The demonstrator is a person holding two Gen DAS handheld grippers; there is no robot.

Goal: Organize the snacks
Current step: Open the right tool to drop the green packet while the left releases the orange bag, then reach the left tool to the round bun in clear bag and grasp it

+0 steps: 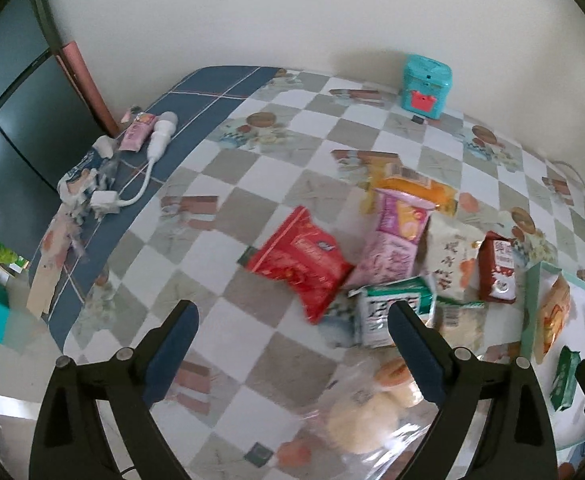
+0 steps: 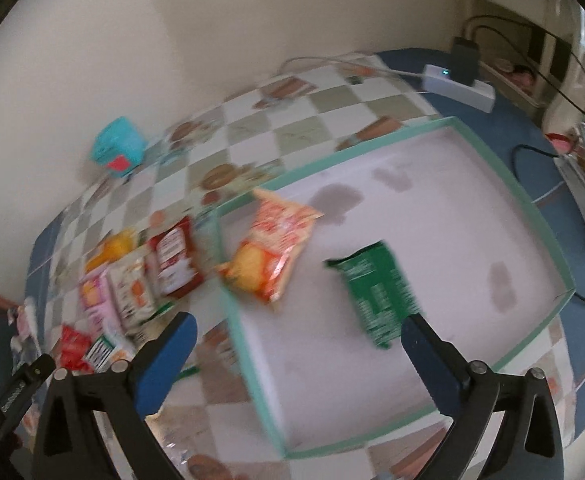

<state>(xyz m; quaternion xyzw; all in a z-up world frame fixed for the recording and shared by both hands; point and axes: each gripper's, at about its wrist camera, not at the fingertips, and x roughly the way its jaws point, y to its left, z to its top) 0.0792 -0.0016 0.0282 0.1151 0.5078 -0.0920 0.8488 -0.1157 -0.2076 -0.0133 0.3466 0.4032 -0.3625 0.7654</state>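
Green packet (image 2: 376, 292) lies in tray (image 2: 548, 236), just ahead of wide-open right hand-held gripper (image 2: 298, 328).

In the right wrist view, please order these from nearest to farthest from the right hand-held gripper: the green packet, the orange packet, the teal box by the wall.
From the right hand-held gripper:
1. Green packet, in the tray, by the right finger.
2. Orange packet, in the tray, near its left wall.
3. Teal box, far left by the wall.

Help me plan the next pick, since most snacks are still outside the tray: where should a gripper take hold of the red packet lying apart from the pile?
Probably across the red packet at its narrow width, coming down from above. It lies flat on the table with its left side clear, and the open left gripper hovers nearby.
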